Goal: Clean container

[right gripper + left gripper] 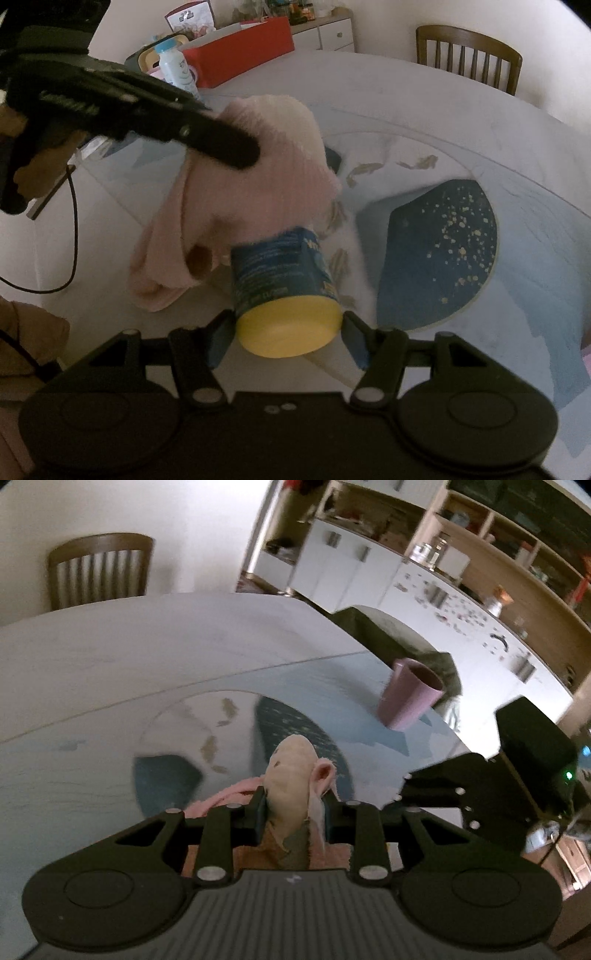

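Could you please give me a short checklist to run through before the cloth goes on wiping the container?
1. Left gripper shut on the pink cloth: ok.
2. Right gripper holding the blue container by its yellow end: ok in the right wrist view, though the finger contact is partly hidden.
3. Cloth touching the container's far end: ok, it drapes over that end.
4. Container lifted off the table: cannot tell.
5. Purple cup away from the grippers: ok, it stands upright, apart from both.
6. Container surface clean: cannot tell, the picture is blurred.
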Demonstrator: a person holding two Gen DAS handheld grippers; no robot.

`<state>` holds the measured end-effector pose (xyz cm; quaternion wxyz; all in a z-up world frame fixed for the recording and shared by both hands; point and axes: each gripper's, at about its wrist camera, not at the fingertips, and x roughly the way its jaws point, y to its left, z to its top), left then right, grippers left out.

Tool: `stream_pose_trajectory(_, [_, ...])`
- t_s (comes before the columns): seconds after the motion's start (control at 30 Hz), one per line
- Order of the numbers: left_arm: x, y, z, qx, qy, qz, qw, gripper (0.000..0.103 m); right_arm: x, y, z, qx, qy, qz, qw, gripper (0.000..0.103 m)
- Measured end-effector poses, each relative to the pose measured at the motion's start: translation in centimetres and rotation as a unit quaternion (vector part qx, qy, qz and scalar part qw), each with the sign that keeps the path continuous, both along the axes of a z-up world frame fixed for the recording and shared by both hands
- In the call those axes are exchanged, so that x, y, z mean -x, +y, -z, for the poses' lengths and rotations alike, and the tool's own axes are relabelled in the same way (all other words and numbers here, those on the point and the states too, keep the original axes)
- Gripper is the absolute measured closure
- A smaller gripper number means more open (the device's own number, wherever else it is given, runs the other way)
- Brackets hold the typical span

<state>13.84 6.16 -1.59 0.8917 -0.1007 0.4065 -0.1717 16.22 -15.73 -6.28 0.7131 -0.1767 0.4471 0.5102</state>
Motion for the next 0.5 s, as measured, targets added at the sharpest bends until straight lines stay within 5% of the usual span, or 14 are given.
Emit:
stream_pose_trajectory(0.17, [-0.2,1.2,0.3,-0.024,-0.003,-0.027,0.9994,0.076,-0.1,0.0,0.0,0.000,-0.001,-0.002,1.000,0.041])
stream_pose_trajectory(0.37, [0.1,2.6,3.2,-0.062,0.042,-0.052,0.9958,0.076,-0.4,-0.2,0.1,-0.001,0.006,0.012,1.000,0.041])
stream_pose_trajectory(0.5, [0.1,2.7,3.6,-0.048,0.050,-0.064,0.9956,0.075,-0.4,-0.4,-0.3,-0.009,0.014,0.021,1.000,0.039])
